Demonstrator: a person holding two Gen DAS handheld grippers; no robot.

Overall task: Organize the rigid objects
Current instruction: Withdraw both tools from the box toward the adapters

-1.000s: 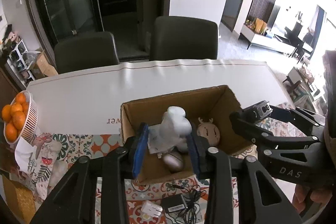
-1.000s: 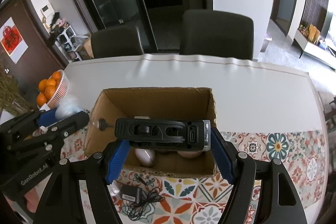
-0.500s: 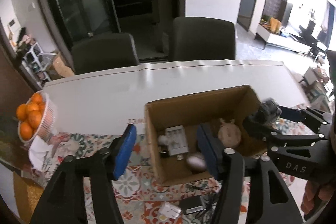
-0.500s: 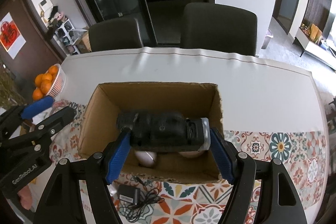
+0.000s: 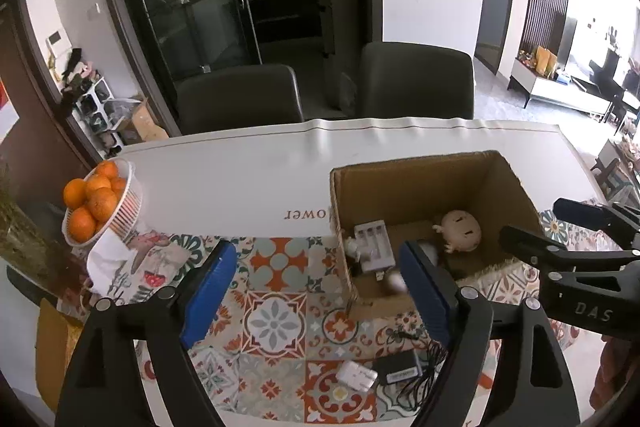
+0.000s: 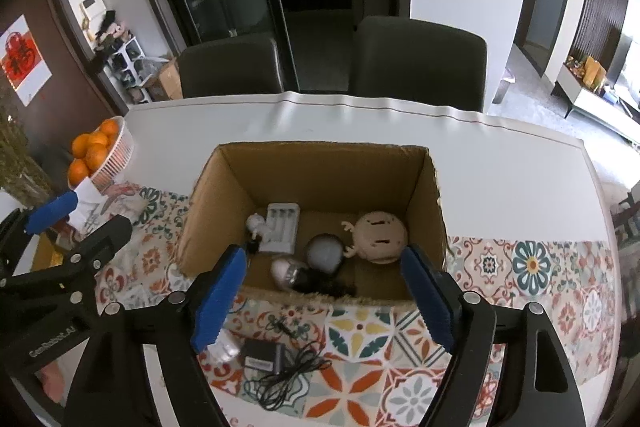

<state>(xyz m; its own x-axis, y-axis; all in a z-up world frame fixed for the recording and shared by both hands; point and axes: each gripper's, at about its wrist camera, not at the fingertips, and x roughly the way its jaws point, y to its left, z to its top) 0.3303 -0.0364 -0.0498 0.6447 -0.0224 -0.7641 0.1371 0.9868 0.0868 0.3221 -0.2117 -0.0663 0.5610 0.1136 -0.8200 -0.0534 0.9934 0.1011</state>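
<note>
An open cardboard box (image 6: 320,149) (image 5: 416,163) stands on the patterned mat. Inside lie a white battery charger (image 6: 282,227) (image 5: 370,243), a beige round toy with antlers (image 6: 380,235) (image 5: 460,231), a grey ball (image 6: 324,253) and a black device with a silver end (image 6: 296,275). My right gripper (image 6: 322,297) hangs over the box's near wall, jaws opening, nothing between the pads. My left gripper (image 5: 316,287) (image 6: 84,223) is over the mat left of the box, jaws opening and empty. The right gripper (image 5: 560,223) shows at the box's right side.
A black power adapter (image 6: 262,351) (image 5: 400,367) with a tangled cable (image 6: 288,375) and a white plug (image 5: 356,375) lie on the mat in front of the box. A basket of oranges (image 5: 100,203) (image 6: 100,151) stands at the left. Two dark chairs (image 6: 416,63) stand behind the table.
The left gripper let the white charger go into the box, opened and moved left away from it. The right gripper opened and the black device dropped into the box.
</note>
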